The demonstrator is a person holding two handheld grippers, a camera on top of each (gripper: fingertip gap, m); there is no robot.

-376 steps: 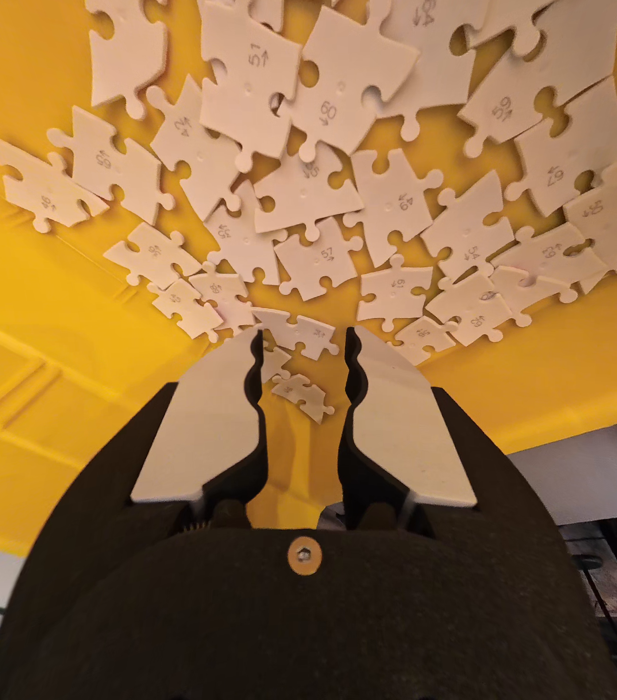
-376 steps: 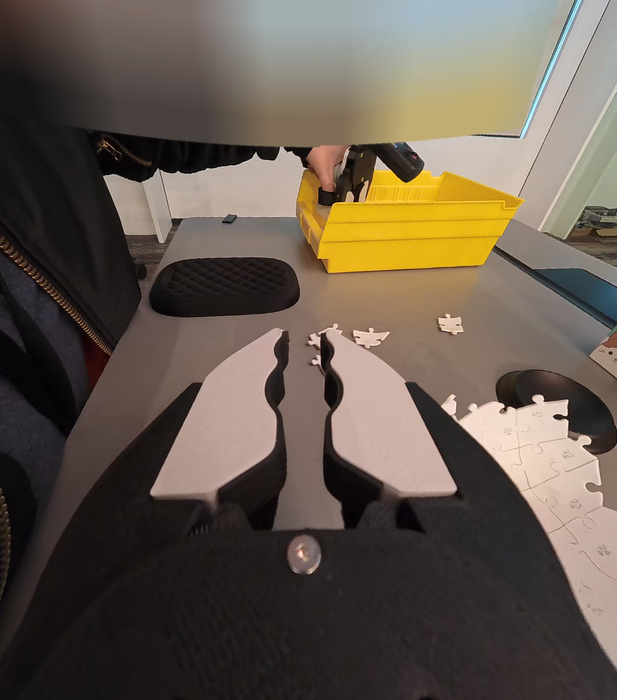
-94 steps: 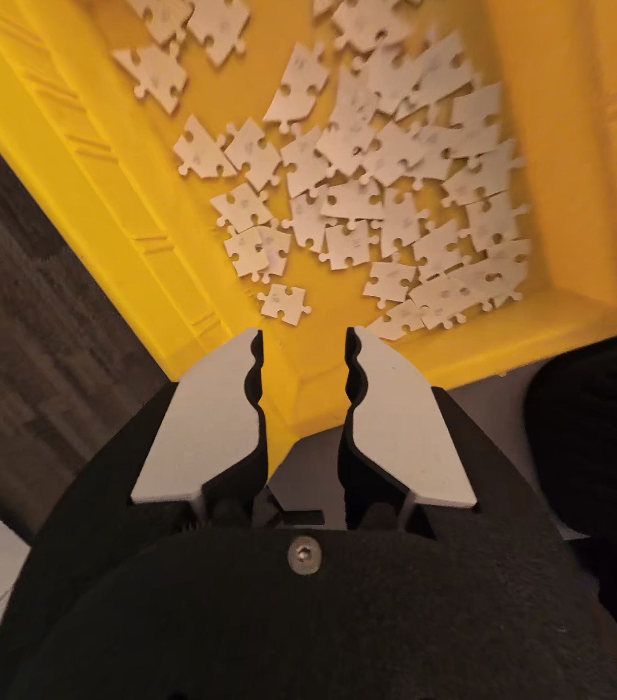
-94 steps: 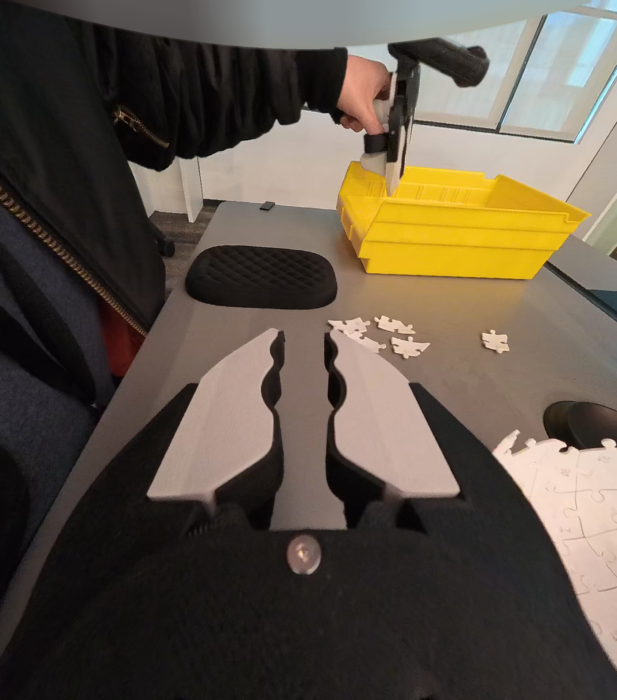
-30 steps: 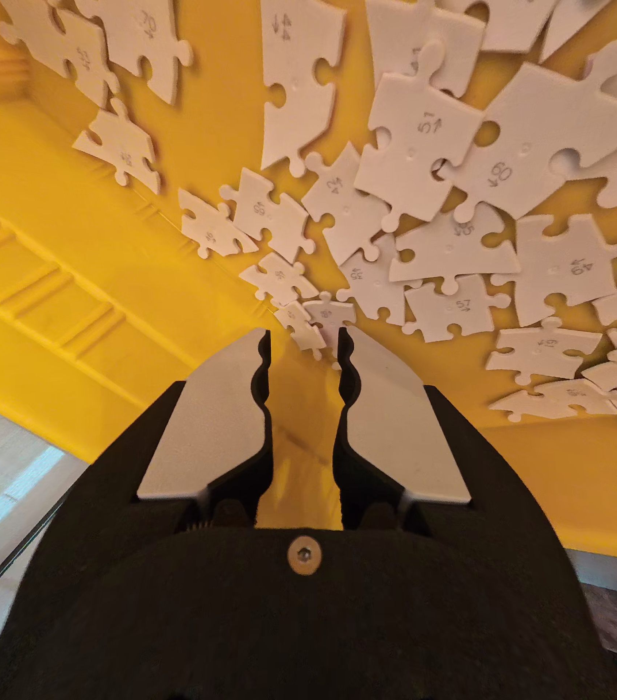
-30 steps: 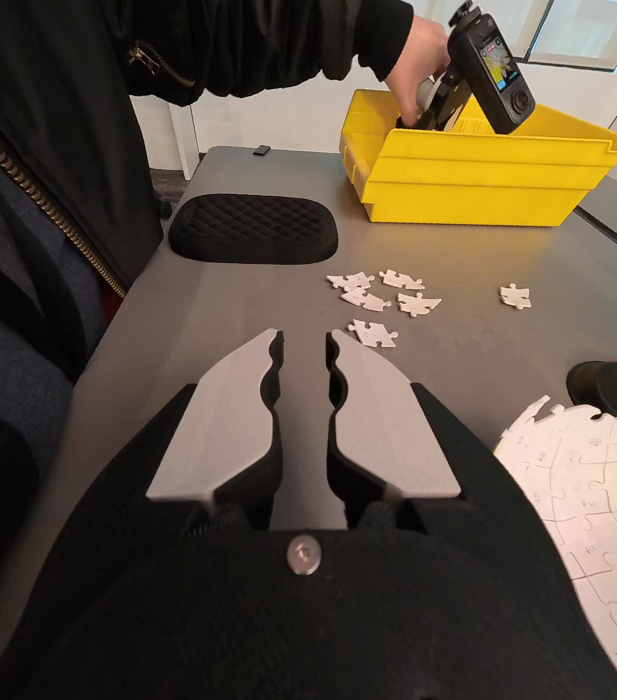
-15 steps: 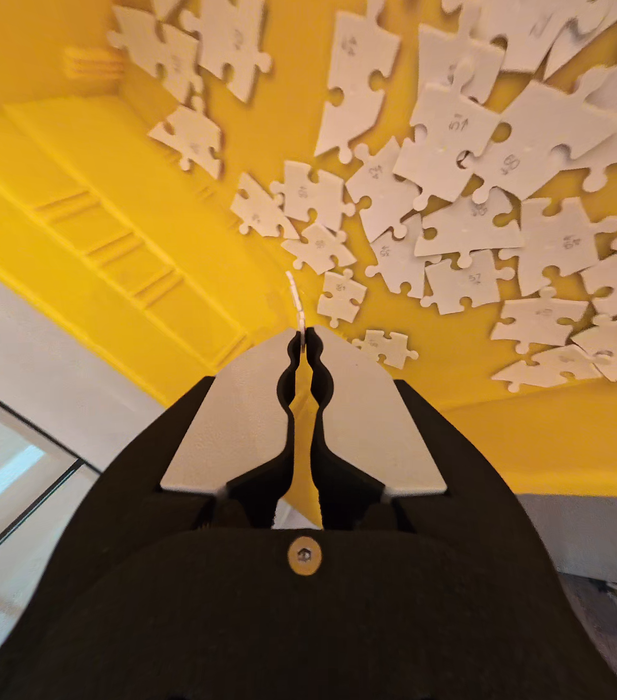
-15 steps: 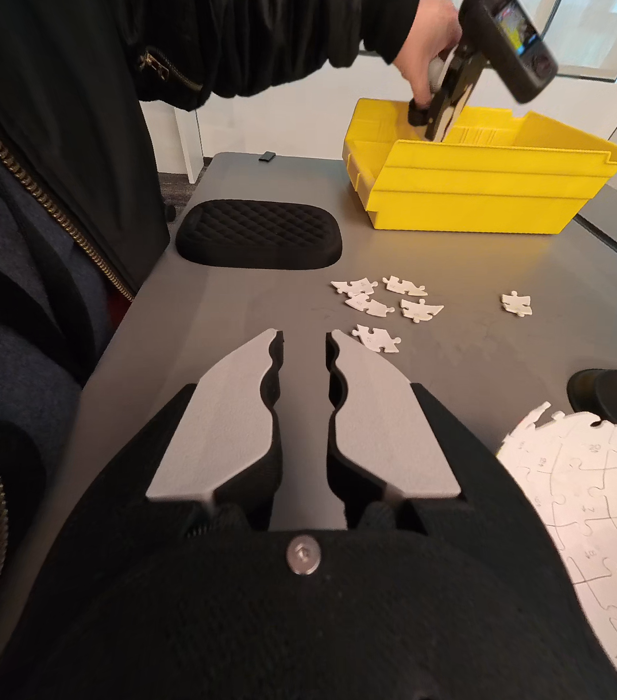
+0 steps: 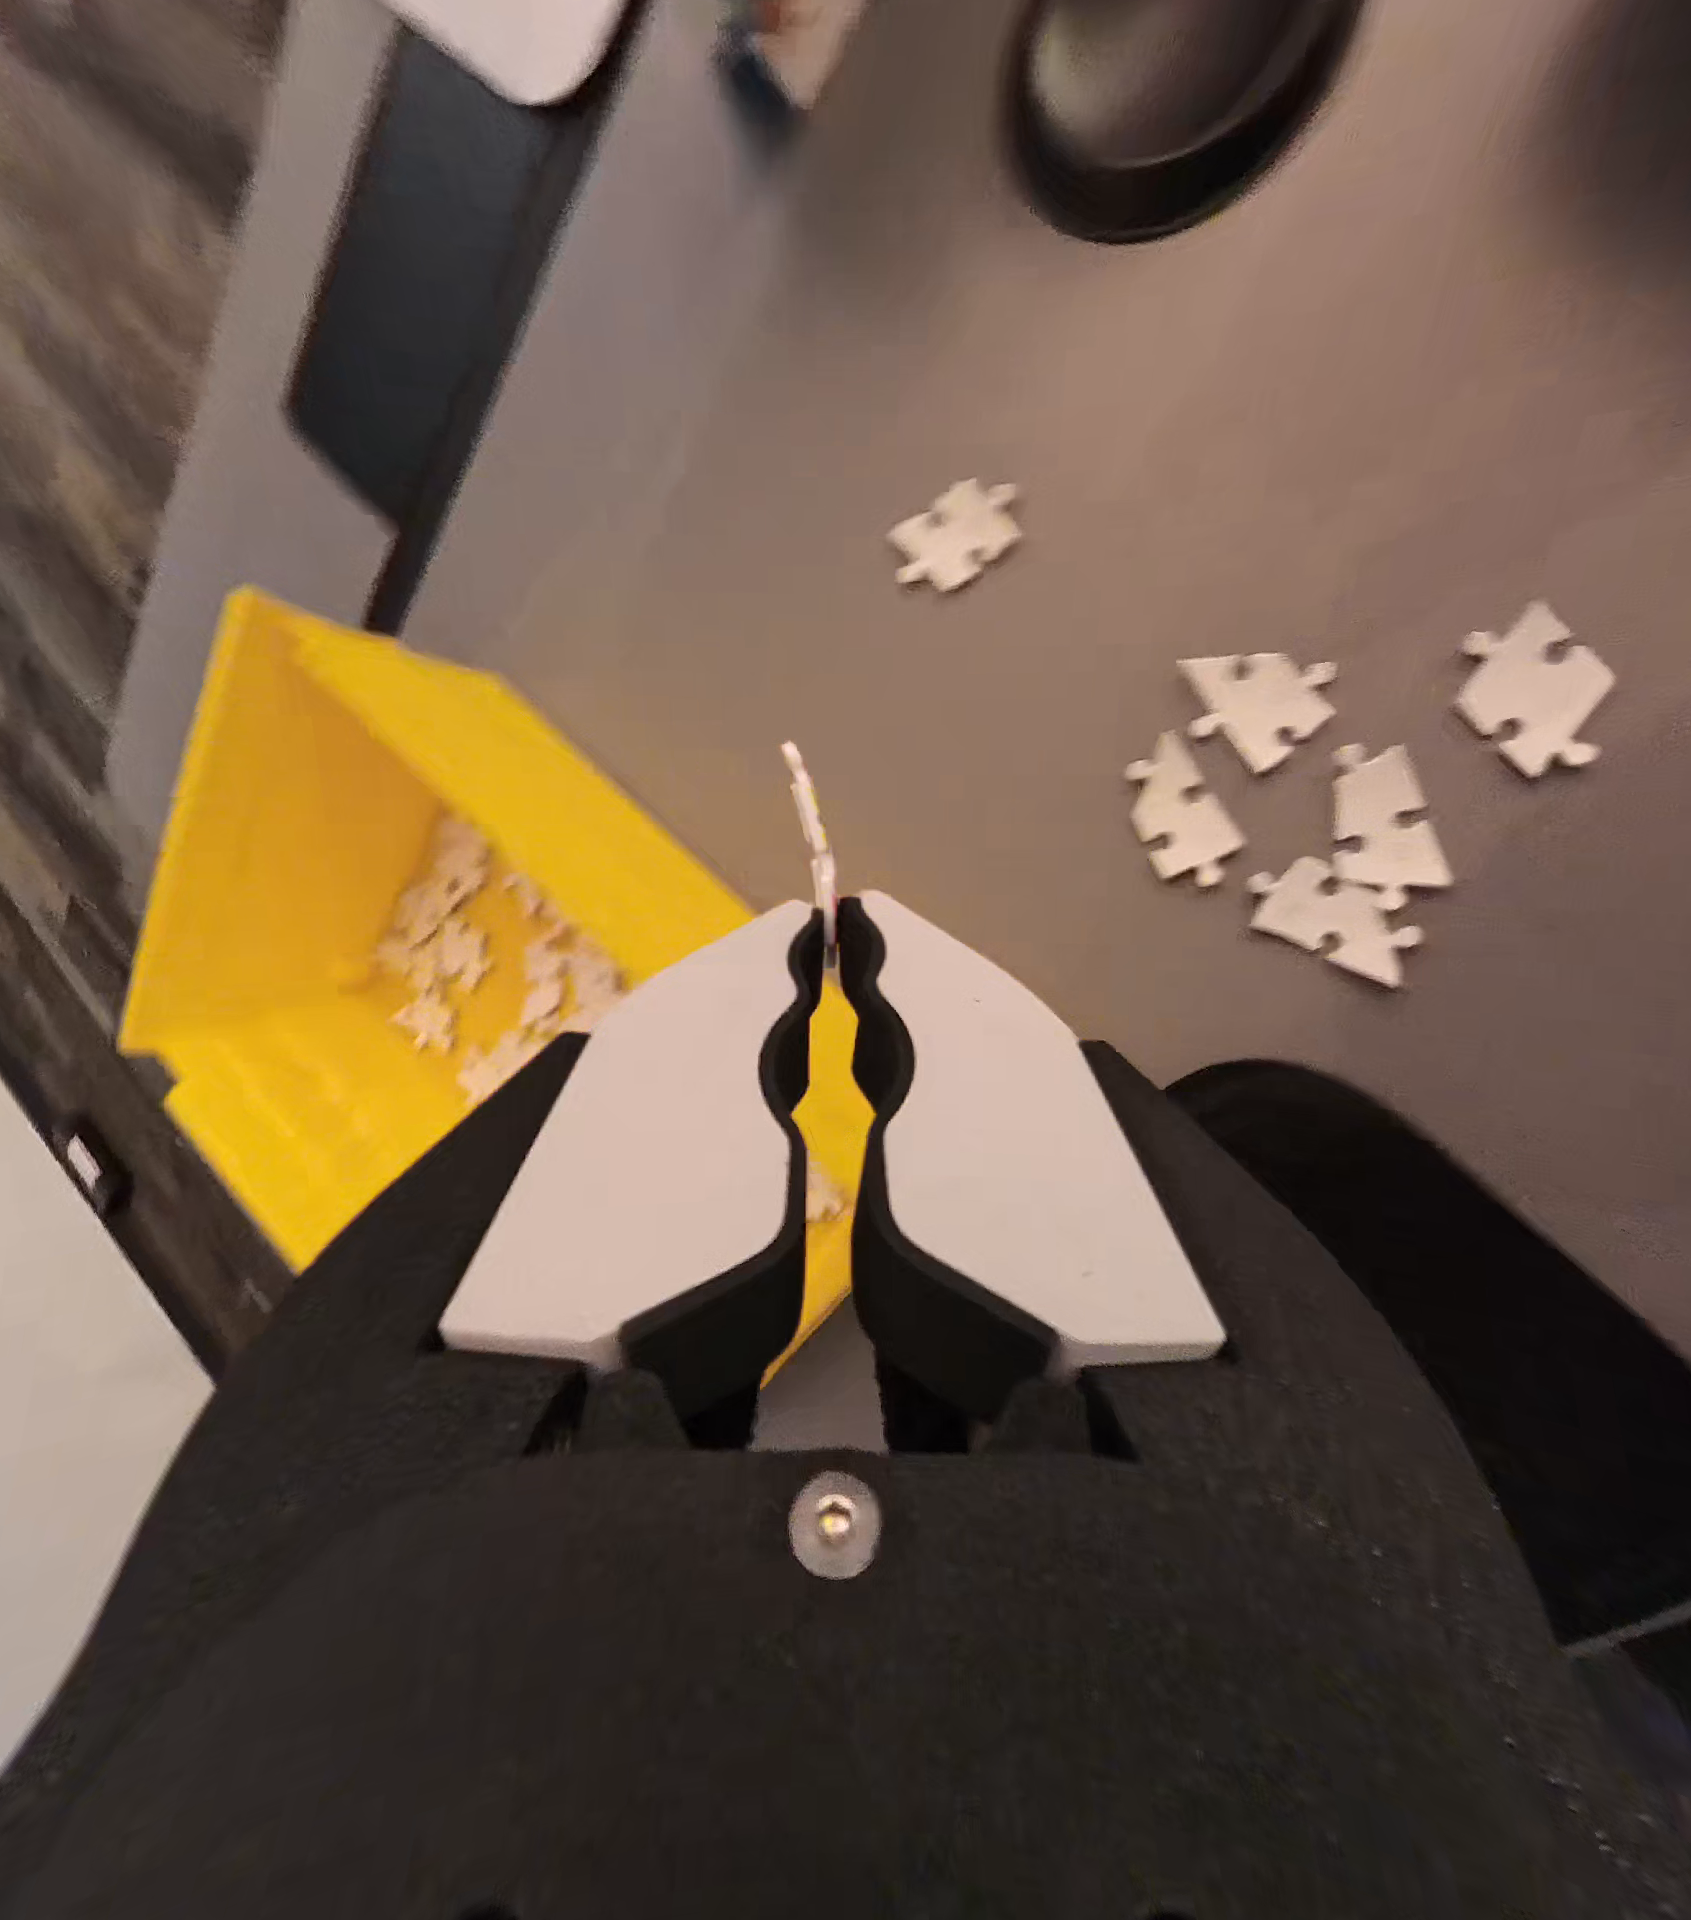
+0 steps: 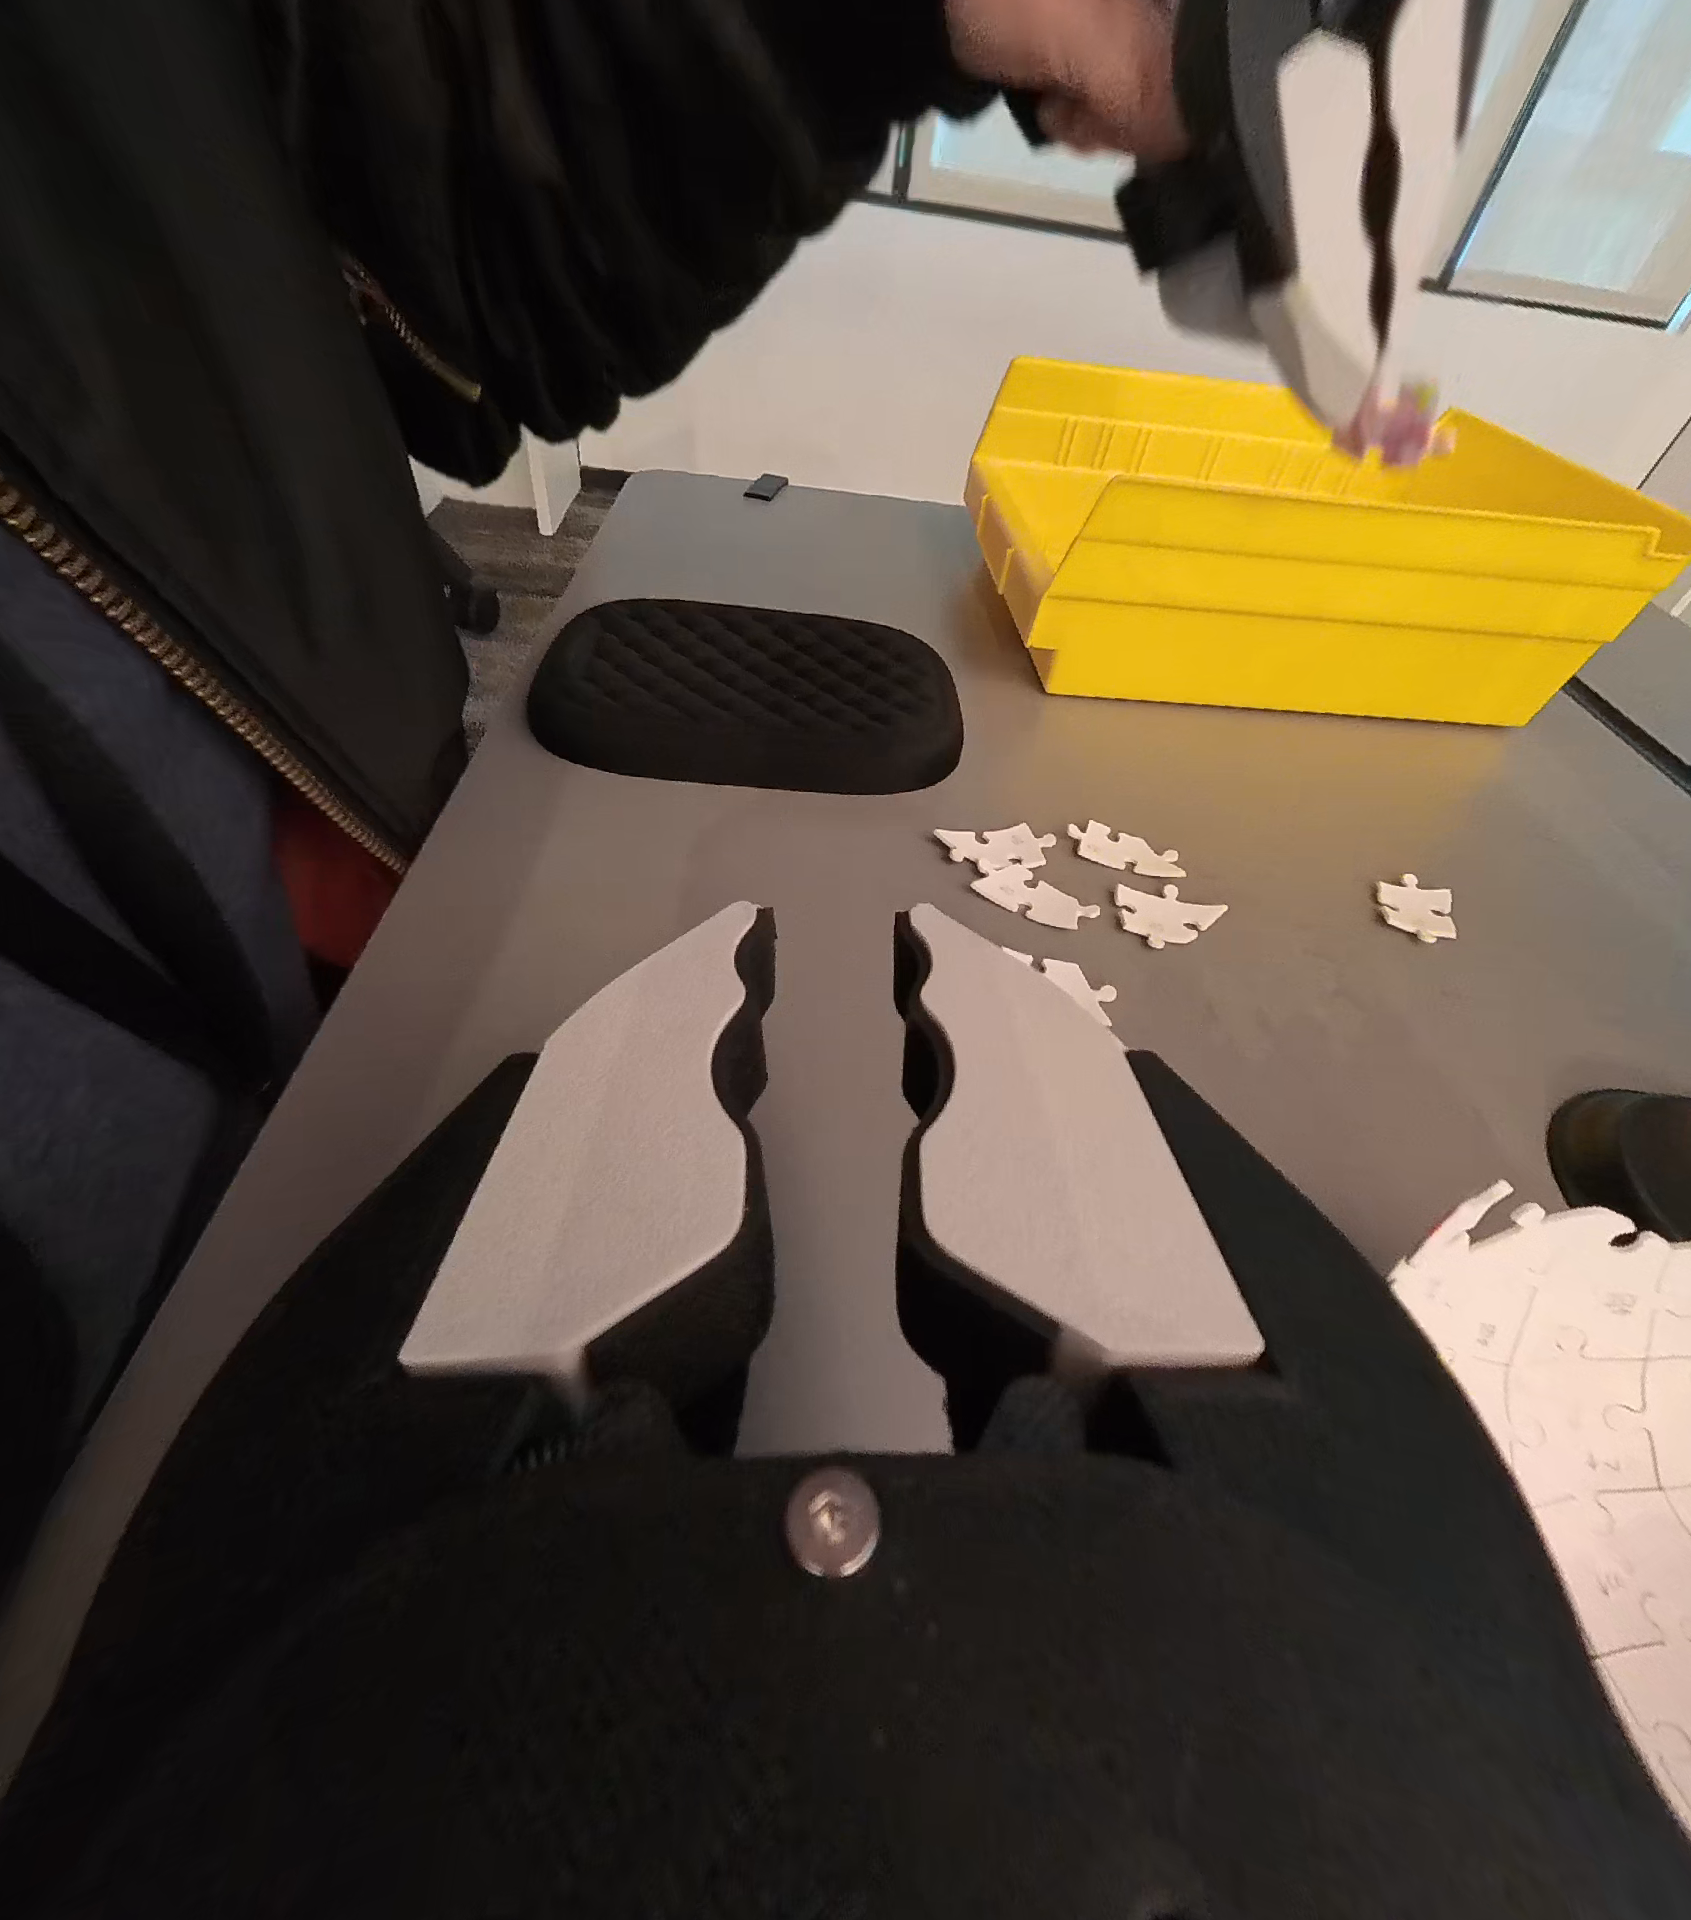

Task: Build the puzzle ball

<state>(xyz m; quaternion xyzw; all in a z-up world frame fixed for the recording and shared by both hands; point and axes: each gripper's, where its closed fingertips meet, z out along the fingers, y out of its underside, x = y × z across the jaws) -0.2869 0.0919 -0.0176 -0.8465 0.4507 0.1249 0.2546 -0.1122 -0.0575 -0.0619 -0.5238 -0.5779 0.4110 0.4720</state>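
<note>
The left claw [image 9: 828, 906] is closed on a thin puzzle piece [image 9: 810, 821] held edge-on, above the yellow bin [image 9: 321, 831], with the loose pieces [image 9: 1329, 810] on the surface [image 9: 1132, 395] ahead to its right, while the right claw [image 10: 833, 920], open and empty, waits beside the half-built ball [image 10: 1651, 1455].

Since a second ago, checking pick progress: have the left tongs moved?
Yes. The left tongs, shut on a puzzle piece, rose from inside the yellow bin to above it.

Each gripper [image 9: 833, 914] shows 2 pale grey fingers [image 10: 612, 1143], wavy black pads, a silver screw [image 10: 830, 1527]; black zipped jacket [image 10: 301, 312].
</note>
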